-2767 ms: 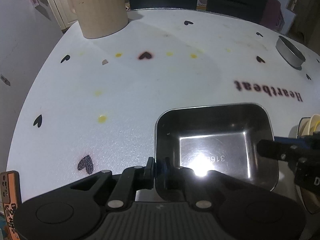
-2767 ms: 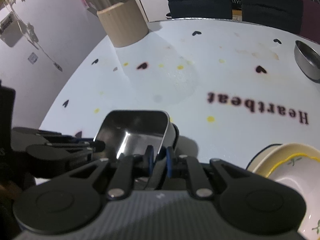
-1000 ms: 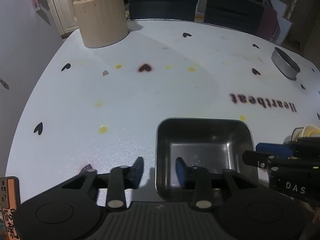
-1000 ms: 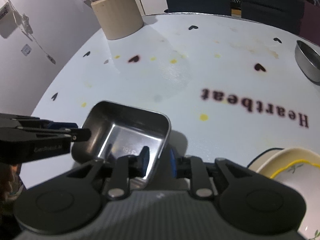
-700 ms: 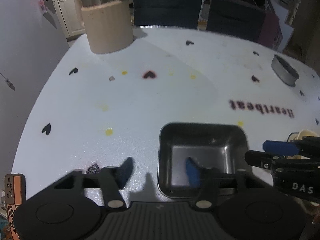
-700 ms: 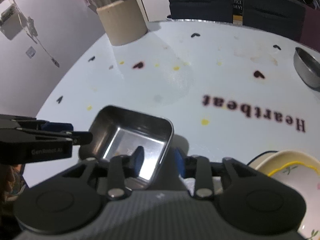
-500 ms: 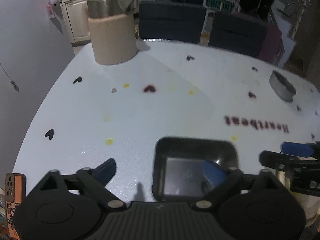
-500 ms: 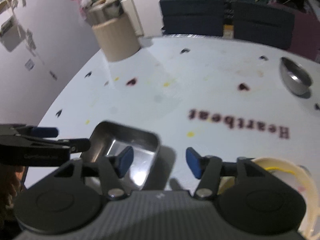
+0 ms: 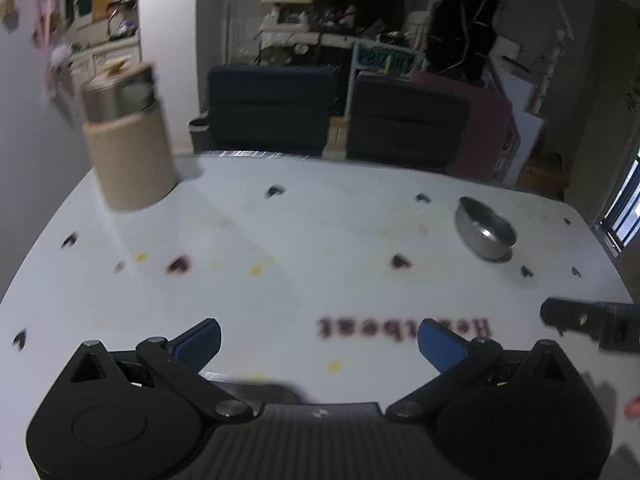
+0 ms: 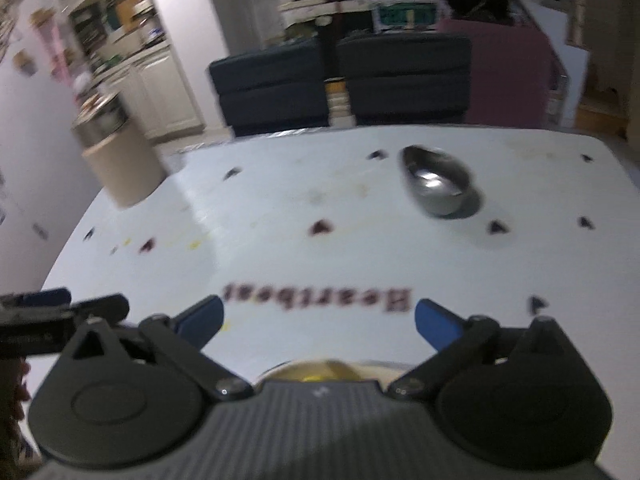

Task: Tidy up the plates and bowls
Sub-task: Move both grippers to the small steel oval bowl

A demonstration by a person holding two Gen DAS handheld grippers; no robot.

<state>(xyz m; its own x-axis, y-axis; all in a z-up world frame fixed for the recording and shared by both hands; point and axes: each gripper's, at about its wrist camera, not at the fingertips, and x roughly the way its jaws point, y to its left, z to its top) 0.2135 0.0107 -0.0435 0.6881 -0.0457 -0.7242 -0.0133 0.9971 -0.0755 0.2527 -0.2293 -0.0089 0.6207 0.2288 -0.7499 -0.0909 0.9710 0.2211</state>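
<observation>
Table [image 9: 320, 240] fills both views, white cloth with small hearts and the printed word "Heartbeat" [image 10: 320, 300] centre frame. We see a beige canister [image 9: 128, 160] upper left and dark chairs [image 9: 272, 108] behind the far edge. Round steel bowl [image 9: 485, 230] sits right of centre in the left view, upper right of centre in the right view. Cream plate [image 10: 320, 370] shows as a sliver at bottom centre of the right view. Left gripper [image 9: 319, 340] and right gripper [image 10: 318, 318]: jaws opening, wide, nothing between. We can't tell where the square tray is.
</observation>
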